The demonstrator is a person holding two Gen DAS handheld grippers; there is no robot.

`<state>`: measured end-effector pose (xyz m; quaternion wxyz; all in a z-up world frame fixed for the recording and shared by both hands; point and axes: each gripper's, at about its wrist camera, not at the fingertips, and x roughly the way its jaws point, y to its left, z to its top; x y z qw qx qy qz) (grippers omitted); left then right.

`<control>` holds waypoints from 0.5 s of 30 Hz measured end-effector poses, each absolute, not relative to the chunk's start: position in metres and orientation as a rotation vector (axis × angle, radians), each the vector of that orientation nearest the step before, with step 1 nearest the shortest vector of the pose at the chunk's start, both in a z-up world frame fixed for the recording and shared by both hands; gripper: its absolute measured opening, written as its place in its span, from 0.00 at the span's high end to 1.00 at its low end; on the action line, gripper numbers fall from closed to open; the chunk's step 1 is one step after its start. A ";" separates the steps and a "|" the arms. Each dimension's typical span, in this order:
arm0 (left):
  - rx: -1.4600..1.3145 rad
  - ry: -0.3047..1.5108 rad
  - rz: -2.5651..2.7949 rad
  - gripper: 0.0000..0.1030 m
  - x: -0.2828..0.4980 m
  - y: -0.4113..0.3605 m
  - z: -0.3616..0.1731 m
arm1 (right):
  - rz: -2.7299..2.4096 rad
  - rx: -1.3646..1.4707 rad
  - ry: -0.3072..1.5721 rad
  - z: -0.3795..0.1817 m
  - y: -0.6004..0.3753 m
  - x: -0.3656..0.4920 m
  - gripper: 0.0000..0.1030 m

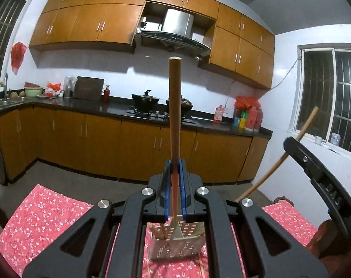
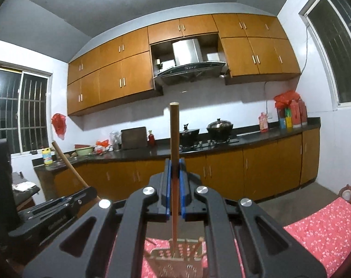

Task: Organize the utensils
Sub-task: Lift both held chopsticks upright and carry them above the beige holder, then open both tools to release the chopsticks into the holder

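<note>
My left gripper [image 1: 175, 165] is shut on a wooden-handled spatula [image 1: 174, 106], handle upright, its metal blade hanging just above a perforated metal utensil holder [image 1: 187, 247]. A few chopsticks [image 1: 159, 231] stand in that holder. My right gripper [image 2: 174, 165] is shut on a second long wooden-handled utensil [image 2: 174, 134], also upright. Its lower end reaches the rim of the holder [image 2: 166, 257], and its head is hidden. Each gripper shows in the other's view: the right gripper [image 1: 291, 146] with its wooden handle [image 1: 279, 159], and the left gripper [image 2: 89, 191] with its wooden handle [image 2: 69, 164].
The holder stands on a table under a red floral cloth [image 1: 48, 210]. Beyond a strip of floor runs a dark kitchen counter [image 1: 119, 110] with woks on a stove [image 1: 144, 103], bottles and bowls. A brown jar [image 2: 349, 193] sits beyond the table's right edge.
</note>
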<state>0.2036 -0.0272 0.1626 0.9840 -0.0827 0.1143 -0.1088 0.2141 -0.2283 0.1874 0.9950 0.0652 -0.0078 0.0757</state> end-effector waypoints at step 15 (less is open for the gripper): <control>-0.187 0.397 -0.235 0.92 0.242 -0.030 0.113 | 0.141 0.113 0.128 0.147 -0.225 0.259 0.72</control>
